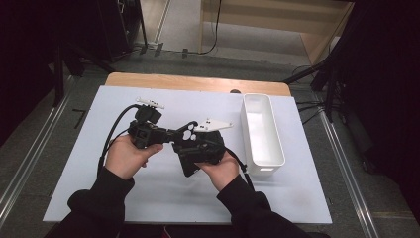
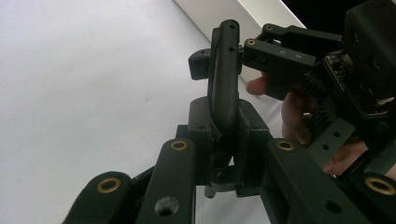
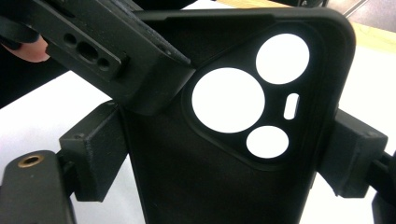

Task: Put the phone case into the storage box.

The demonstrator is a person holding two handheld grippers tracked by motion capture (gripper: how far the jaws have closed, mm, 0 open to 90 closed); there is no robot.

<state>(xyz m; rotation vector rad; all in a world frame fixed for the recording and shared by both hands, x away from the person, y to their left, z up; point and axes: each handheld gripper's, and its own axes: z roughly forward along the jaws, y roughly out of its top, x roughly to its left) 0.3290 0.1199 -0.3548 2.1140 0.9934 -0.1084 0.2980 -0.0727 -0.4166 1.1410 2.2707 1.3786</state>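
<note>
A black phone case point(image 1: 182, 134) with round camera cutouts is held above the white table between both grippers. My left gripper point(image 1: 168, 134) comes from the left and is shut on the case; in the left gripper view the case point(image 2: 224, 84) stands edge-on, pinched through its thickness by my left gripper point(image 2: 224, 140). My right gripper point(image 1: 190, 141) comes from the right. In the right gripper view the case point(image 3: 219, 177) faces the camera, and my right gripper point(image 3: 229, 158) is shut across its width, a jaw pad on each side edge. The left gripper's finger point(image 3: 107, 51) covers the case's upper left.
A long white bin point(image 1: 261, 130) stands at the right of the white table cover point(image 1: 148, 193), close to my right hand. A wooden table edge point(image 1: 198, 82) shows at the back. Cables trail from both grippers toward the person.
</note>
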